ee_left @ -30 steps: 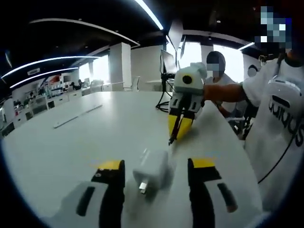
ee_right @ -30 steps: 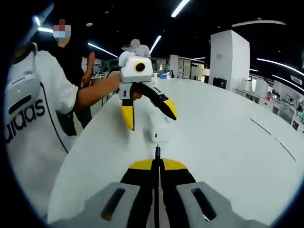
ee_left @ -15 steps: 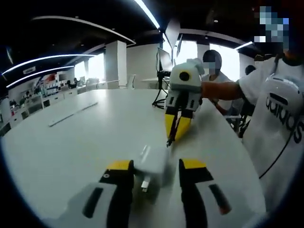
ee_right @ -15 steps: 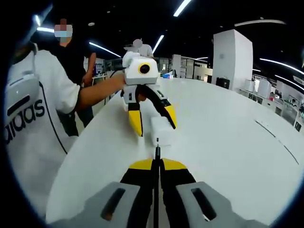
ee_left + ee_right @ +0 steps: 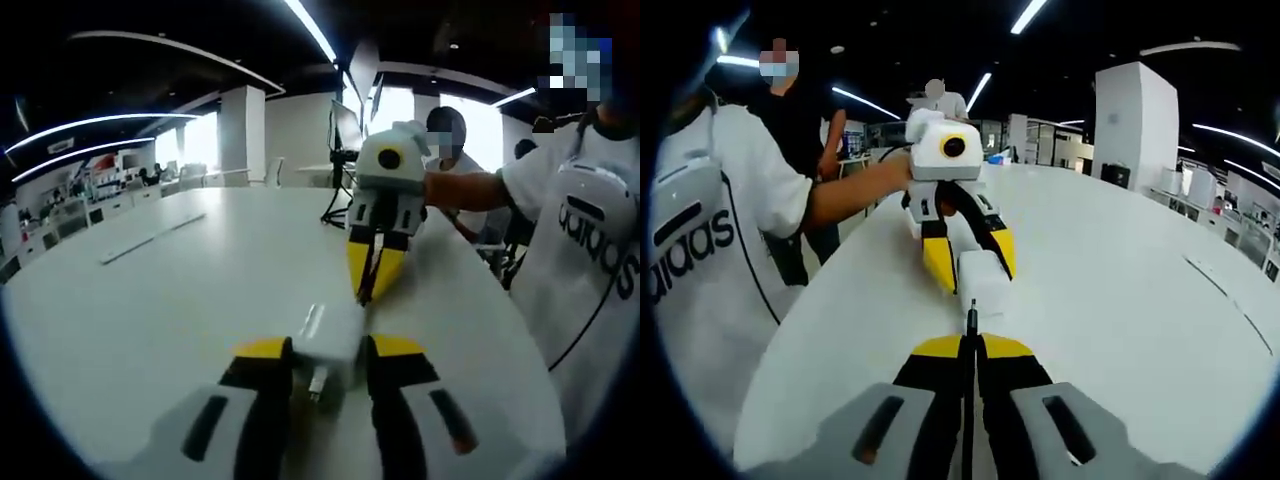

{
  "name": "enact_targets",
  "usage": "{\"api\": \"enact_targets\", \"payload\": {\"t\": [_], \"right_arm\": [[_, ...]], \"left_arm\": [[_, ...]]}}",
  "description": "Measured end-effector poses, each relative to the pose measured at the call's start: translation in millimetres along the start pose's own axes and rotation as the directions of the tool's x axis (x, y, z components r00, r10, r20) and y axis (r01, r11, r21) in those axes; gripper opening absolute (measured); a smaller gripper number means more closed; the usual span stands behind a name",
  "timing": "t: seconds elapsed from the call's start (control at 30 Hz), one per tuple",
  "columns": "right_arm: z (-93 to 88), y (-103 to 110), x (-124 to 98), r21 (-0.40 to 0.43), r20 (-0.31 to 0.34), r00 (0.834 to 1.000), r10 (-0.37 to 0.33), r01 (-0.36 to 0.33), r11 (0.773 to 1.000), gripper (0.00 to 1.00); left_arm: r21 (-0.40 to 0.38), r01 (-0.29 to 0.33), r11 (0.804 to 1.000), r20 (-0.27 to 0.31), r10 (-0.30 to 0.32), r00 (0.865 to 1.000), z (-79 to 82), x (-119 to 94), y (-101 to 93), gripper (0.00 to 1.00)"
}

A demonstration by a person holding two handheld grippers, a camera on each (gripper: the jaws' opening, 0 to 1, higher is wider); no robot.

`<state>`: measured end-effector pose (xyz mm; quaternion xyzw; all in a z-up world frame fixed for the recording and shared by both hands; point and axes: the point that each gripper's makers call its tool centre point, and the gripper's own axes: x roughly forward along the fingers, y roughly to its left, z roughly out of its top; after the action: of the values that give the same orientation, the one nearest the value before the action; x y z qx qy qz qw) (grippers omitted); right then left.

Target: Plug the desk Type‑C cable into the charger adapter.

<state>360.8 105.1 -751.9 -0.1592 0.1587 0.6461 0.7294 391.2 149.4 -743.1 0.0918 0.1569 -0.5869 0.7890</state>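
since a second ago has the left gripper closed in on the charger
Yes. In the right gripper view the left gripper has narrowed onto the charger, which sits on the white table.

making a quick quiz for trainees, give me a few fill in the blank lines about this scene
1. The left tool is closed on the white ____.
2. The right tool pinches a thin cable plug between its ____ jaws.
3. The charger adapter rests on a ____ table.
4. The person holding the tools wears a ____ shirt.

Missing words: charger adapter; shut; white; white
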Motion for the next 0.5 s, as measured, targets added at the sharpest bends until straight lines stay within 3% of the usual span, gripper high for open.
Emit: {"api": "enact_targets", "payload": {"t": [0.5], "right_arm": [[2.7,-2.9,4.7,-0.011,-0.012,1.0,0.01,-0.01,1.0,0.04]], "left_arm": [[-0.002,0.048,0.999,0.016,-0.048,0.999,-0.1,-0.1,-1.2,0.26]]}}
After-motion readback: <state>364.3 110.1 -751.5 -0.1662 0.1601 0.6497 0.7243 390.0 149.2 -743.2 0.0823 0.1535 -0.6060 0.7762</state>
